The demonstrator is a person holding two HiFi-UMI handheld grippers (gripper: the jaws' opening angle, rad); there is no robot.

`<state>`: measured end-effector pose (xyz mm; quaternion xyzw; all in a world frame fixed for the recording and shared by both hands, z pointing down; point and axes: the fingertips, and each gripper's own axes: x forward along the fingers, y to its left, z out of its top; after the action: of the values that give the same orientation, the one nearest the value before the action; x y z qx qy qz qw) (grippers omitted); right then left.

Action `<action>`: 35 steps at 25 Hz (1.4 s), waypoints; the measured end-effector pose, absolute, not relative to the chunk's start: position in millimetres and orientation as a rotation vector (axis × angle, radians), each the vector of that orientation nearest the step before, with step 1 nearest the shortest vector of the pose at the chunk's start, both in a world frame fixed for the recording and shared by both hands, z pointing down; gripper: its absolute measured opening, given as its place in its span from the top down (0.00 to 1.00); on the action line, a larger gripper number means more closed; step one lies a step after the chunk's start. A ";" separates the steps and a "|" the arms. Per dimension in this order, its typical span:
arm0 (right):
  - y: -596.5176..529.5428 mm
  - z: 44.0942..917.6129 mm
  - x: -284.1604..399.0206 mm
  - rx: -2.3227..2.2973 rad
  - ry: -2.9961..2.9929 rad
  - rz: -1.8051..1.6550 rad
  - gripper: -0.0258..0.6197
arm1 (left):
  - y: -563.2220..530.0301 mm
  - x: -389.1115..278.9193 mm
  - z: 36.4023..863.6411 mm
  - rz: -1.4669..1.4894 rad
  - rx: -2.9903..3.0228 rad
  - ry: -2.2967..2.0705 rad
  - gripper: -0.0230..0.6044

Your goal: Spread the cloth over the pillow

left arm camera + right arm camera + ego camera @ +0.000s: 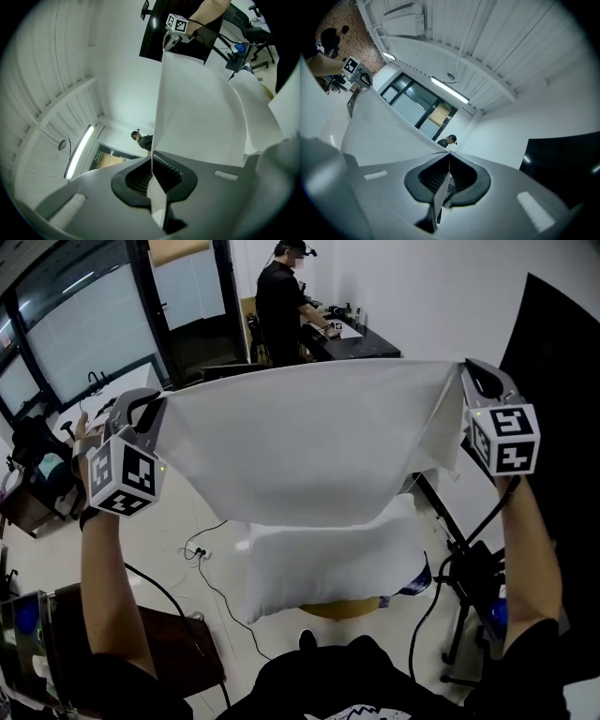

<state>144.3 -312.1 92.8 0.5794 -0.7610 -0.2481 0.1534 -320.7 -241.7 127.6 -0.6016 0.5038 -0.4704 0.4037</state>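
the spreading is set up but not yet done. the white cloth [309, 437] hangs in the air as a stretched sheet. its top edge is pulled nearly straight between the two grippers and its lower edge sags in a curve. the left gripper [152, 164] is closed tight on one top corner: in the left gripper view the fabric edge runs straight down between its ribbed jaws, and the rest of the sheet fans away ahead of it toward the other gripper. the right gripper [449, 168] is clamped on the opposite top corner, with a thin fold of cloth pinched between its jaws. the white pillow [328, 568] lies below and beyond both grippers, roughly midway between them. the cloth's hanging edge crosses in front of the pillow's far side without, as far as i can judge, resting on it. so the lifting and opening out look done. what is left is to carry the sheet out over the pillow, lower it so it drapes across, and let go of both corners.

several things stay unclear. the cloth hides the pillow's far edge, so whether the two touch there cannot be told. the pillow's support is mostly covered; only a sliver of a yellowish round surface [342, 608] shows under its near edge. neither gripper view shows the pillow for certain. the cloth's lower corners are hard to pick out, white on white.
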 end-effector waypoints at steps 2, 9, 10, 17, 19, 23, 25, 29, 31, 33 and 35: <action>-325.6 99.0 142.2 1.660 -2.168 -0.701 0.94 | -260.6 -323.0 135.2 -1.190 -1.538 1.269 0.96; -381.7 117.1 143.0 1.633 -2.154 -0.668 0.94 | -316.1 -322.9 161.6 -1.218 -1.597 1.275 0.96; -388.8 118.9 142.6 1.624 -2.155 -0.662 0.94 | -322.4 -322.9 166.7 -1.226 -1.606 1.277 0.96; -423.1 127.4 147.6 1.606 -2.163 -0.629 0.94 | -354.5 -317.1 186.9 -1.264 -1.631 1.279 0.96; -428.5 127.0 147.9 1.604 -2.165 -0.628 0.95 | -359.6 -316.5 187.0 -1.269 -1.626 1.279 0.96; -436.6 126.0 149.6 1.607 -2.164 -0.626 0.95 | -366.8 -315.1 181.4 -1.265 -1.616 1.285 0.96; -440.6 128.5 150.7 1.602 -2.162 -0.621 0.95 | -369.2 -314.2 180.2 -1.266 -1.615 1.288 0.96; -443.9 139.9 151.3 1.587 -2.161 -0.602 0.94 | -371.0 -313.4 186.8 -1.273 -1.631 1.287 0.96; -442.8 149.9 151.9 1.580 -2.166 -0.580 0.94 | -369.6 -312.7 196.0 -1.281 -1.645 1.282 0.96; -441.1 160.3 152.7 1.575 -2.174 -0.557 0.94 | -367.2 -311.7 206.9 -1.289 -1.662 1.278 0.96; -439.1 171.1 152.9 1.563 -2.181 -0.536 0.94 | -364.8 -311.0 218.0 -1.299 -1.677 1.277 0.96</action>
<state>152.9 -439.1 171.1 0.5596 -0.7807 -0.1917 0.2014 -311.0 -364.8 218.0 -0.6402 0.4875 -0.4957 0.3267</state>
